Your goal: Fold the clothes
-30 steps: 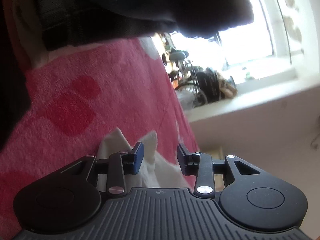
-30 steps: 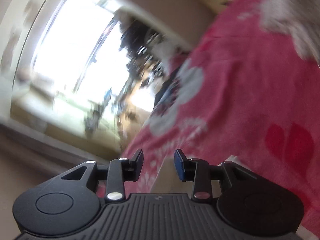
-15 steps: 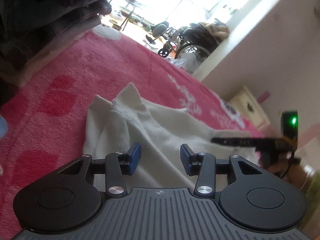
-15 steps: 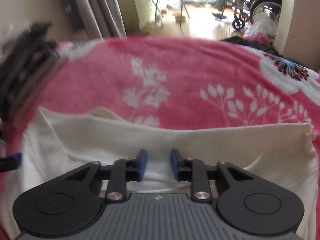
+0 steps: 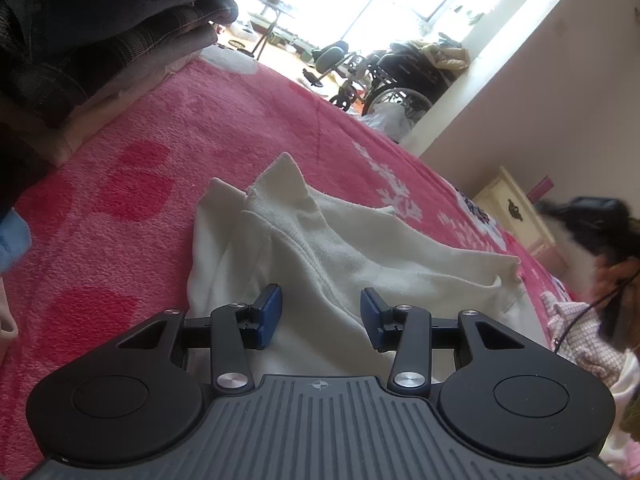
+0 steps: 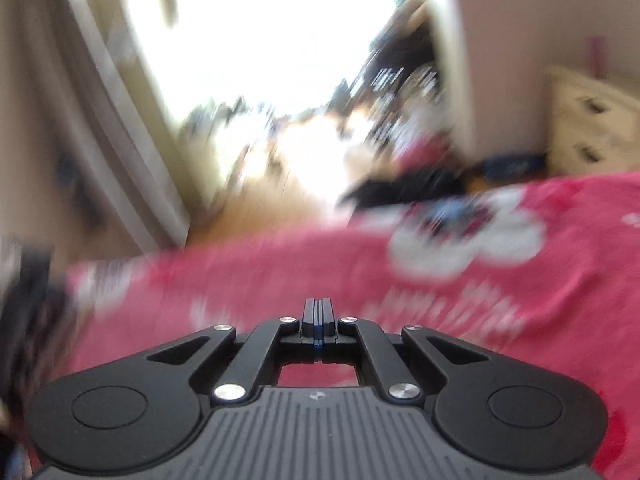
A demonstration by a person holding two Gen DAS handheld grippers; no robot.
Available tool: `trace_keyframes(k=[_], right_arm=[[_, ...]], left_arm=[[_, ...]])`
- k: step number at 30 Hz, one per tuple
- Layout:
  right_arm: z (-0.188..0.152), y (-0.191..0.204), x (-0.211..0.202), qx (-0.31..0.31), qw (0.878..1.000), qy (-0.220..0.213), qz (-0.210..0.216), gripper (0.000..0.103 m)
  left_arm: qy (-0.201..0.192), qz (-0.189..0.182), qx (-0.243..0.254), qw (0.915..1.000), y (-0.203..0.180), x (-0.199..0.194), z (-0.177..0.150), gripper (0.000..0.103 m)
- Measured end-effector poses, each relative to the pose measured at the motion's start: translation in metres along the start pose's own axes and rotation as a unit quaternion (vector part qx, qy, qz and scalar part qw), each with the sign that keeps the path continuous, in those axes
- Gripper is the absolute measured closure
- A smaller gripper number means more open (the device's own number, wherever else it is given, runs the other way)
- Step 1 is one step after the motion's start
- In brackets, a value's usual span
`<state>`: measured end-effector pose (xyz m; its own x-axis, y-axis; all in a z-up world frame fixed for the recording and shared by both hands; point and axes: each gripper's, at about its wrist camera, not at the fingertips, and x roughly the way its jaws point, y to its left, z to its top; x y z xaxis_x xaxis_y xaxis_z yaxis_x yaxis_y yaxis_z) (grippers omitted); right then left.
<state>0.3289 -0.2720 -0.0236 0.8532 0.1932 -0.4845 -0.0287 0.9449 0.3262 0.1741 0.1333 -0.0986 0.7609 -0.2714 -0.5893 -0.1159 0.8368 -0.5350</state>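
Note:
A cream-white garment (image 5: 320,248) lies crumpled on the pink floral blanket (image 5: 160,152), seen in the left wrist view. My left gripper (image 5: 320,316) is open just above the garment's near edge, its blue pads on either side of a fold. My right gripper (image 6: 318,320) is shut with its pads pressed together and nothing visible between them; it hangs over the pink blanket (image 6: 520,300). The right wrist view is blurred by motion and shows no garment.
A stack of dark folded clothes (image 5: 100,20) sits at the upper left of the blanket. A light blue cloth (image 5: 12,240) lies at the left edge. A cream cabinet (image 5: 516,208) stands by the wall. A blurred dark shape (image 5: 592,224) is at the right.
My right gripper has closed and swung up away from the white garment, which has left its view. My left gripper has stayed open over the garment, moved slightly closer.

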Motion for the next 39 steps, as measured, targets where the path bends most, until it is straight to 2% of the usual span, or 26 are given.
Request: trace_keyframes(k=[1, 3, 5, 7, 10, 13, 14, 16, 17, 18, 19, 22, 24, 26, 29, 30, 31, 32, 34, 37, 39], right_arm=[[0.01, -0.008, -0.009, 0.02, 0.999, -0.029, -0.009, 0.103], [0.027, -0.037, -0.037, 0.065, 0.992, -0.084, -0.067, 0.103], [0.038, -0.067, -0.062, 0.078, 0.976, -0.115, -0.165, 0.103], [0.041, -0.089, -0.083, 0.071, 0.955, -0.125, -0.258, 0.103], [0.034, -0.112, -0.099, 0.054, 0.946, -0.089, -0.309, 0.1], [0.018, -0.1, -0.093, 0.018, 0.968, -0.033, -0.249, 0.098], [0.011, -0.088, -0.085, 0.0, 0.978, -0.005, -0.21, 0.097], [-0.003, -0.056, -0.063, -0.043, 0.99, 0.054, -0.124, 0.085], [-0.01, -0.038, -0.051, -0.065, 0.991, 0.082, -0.08, 0.081], [-0.018, -0.02, -0.038, -0.088, 0.989, 0.11, -0.037, 0.073], [-0.027, -0.001, -0.026, -0.116, 0.984, 0.131, -0.006, 0.071], [-0.051, 0.038, 0.012, -0.17, 0.969, 0.176, 0.03, 0.069], [-0.069, 0.057, 0.037, -0.193, 0.957, 0.214, 0.038, 0.069], [-0.084, 0.068, 0.056, -0.225, 0.946, 0.233, 0.027, 0.069], [-0.092, 0.072, 0.081, -0.239, 0.938, 0.252, 0.019, 0.069], [-0.096, 0.069, 0.08, -0.243, 0.937, 0.251, 0.018, 0.08], [-0.1, 0.066, 0.078, -0.247, 0.936, 0.248, 0.015, 0.098], [-0.1, 0.064, 0.073, -0.246, 0.939, 0.24, 0.011, 0.103], [-0.096, 0.06, 0.064, -0.242, 0.945, 0.219, 0.001, 0.103], [-0.061, 0.038, 0.044, -0.18, 0.972, 0.146, -0.035, 0.103], [-0.033, 0.01, 0.021, -0.13, 0.985, 0.085, -0.082, 0.103]], left_arm=[[-0.001, 0.001, -0.001, 1.0, 0.001, 0.0, 0.0, 0.06], [-0.004, 0.002, -0.005, 1.0, 0.003, -0.001, 0.001, 0.06], [-0.008, 0.005, -0.007, 0.9999, 0.005, -0.002, 0.001, 0.06], [-0.01, 0.008, -0.009, 0.9999, 0.006, -0.002, 0.002, 0.06], [-0.011, 0.008, -0.011, 0.9998, 0.007, -0.001, 0.002, 0.06], [-0.011, 0.012, -0.005, 0.9999, 0.005, 0.001, 0.001, 0.06], [-0.011, 0.013, -0.002, 0.9999, 0.004, 0.001, 0.0, 0.06], [-0.011, 0.018, 0.007, 0.9997, 0.002, 0.002, -0.001, 0.06], [-0.012, 0.02, 0.01, 0.9997, 0.001, 0.002, -0.001, 0.06], [-0.012, 0.021, 0.013, 0.9996, 0.001, 0.002, -0.001, 0.06], [-0.012, 0.022, 0.014, 0.9996, 0.001, 0.002, -0.001, 0.06], [-0.012, 0.024, 0.018, 0.9995, 0.001, 0.001, -0.002, 0.06], [-0.012, 0.025, 0.02, 0.9994, 0.001, 0.001, -0.003, 0.06], [-0.012, 0.025, 0.02, 0.9994, 0.002, 0.001, -0.003, 0.06], [-0.013, 0.026, 0.021, 0.9994, 0.002, 0.002, -0.004, 0.06], [-0.013, 0.026, 0.022, 0.9994, 0.003, 0.002, -0.004, 0.06], [-0.013, 0.025, 0.022, 0.9994, 0.003, 0.002, -0.005, 0.06], [-0.013, 0.025, 0.022, 0.9994, 0.003, 0.002, -0.005, 0.06], [-0.013, 0.024, 0.022, 0.9994, 0.004, 0.002, -0.005, 0.06], [-0.013, 0.022, 0.017, 0.9995, 0.005, 0.001, -0.005, 0.06], [-0.014, 0.022, 0.015, 0.9996, 0.006, 0.0, -0.005, 0.06]])
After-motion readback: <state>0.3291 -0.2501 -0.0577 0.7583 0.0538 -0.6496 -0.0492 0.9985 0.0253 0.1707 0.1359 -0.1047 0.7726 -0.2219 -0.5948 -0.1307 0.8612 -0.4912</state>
